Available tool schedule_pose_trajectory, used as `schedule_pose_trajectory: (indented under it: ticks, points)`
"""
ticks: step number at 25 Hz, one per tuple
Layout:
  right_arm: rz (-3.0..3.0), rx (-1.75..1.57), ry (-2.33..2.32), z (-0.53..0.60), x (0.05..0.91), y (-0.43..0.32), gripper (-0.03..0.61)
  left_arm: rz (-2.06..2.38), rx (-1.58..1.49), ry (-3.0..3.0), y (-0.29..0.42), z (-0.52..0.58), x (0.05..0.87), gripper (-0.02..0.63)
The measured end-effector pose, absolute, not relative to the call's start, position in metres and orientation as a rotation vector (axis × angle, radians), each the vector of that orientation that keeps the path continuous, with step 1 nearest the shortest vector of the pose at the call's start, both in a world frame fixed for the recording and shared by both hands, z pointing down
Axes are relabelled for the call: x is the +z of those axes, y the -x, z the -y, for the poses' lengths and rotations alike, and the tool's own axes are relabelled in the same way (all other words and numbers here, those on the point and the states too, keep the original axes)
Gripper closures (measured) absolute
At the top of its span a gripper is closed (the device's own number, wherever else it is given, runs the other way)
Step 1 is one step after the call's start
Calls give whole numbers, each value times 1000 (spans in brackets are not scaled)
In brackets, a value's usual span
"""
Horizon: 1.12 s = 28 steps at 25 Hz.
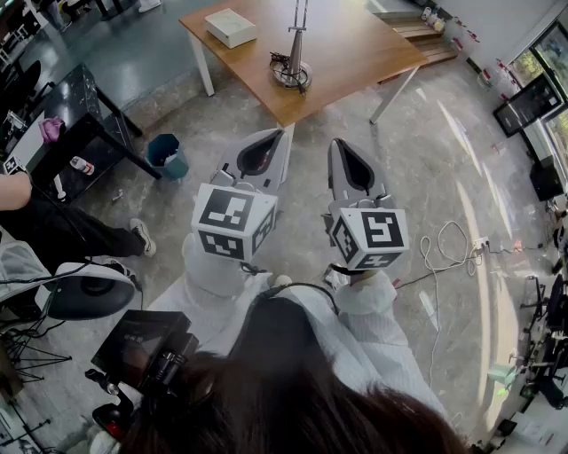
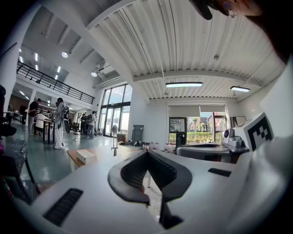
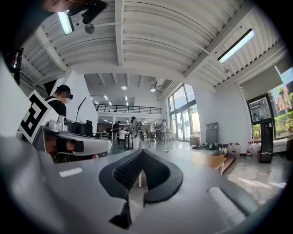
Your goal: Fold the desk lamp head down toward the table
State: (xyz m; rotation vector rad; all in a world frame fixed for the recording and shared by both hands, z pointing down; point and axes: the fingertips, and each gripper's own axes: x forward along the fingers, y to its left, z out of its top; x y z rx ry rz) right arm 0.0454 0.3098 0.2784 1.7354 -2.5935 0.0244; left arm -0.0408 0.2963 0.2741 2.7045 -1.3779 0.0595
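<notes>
The desk lamp [image 1: 293, 62] stands on a wooden table [image 1: 355, 53] near its front edge, with a round base and a thin stem that rises out of the head view. Its head is hidden there. Both grippers hover over the floor, well short of the table, and point level at it. My left gripper [image 1: 277, 133] is shut with nothing in it, and so is my right gripper [image 1: 337, 144]. In the left gripper view the tips [image 2: 147, 152] meet, with the lamp [image 2: 114, 139] small and far behind them. In the right gripper view the lamp [image 3: 166, 145] stands beyond the shut tips [image 3: 143, 151].
A white box [image 1: 231, 27] lies on the table's far left. A teal bin [image 1: 167, 155] stands on the floor by the table's left leg. A black bench [image 1: 80, 124] and a seated person's legs are at left. White cables [image 1: 444, 248] trail on the floor at right.
</notes>
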Motion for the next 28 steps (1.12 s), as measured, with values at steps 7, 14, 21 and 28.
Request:
schedule_pose_trajectory:
  ticks: [7, 14, 21, 28]
  points:
    - [2591, 12, -1738, -306, 275, -48, 577, 1385, 54, -2705, 38, -292, 270, 612]
    - [2602, 18, -1708, -306, 277, -47, 577, 1406, 71, -2699, 35, -291, 272, 612]
    - [2619, 45, -1694, -309, 287, -55, 577, 1444, 65, -2657, 35, -295, 284, 612]
    - [2607, 83, -1695, -263, 306, -56, 577, 1454, 65, -2630, 43, -246, 300, 612]
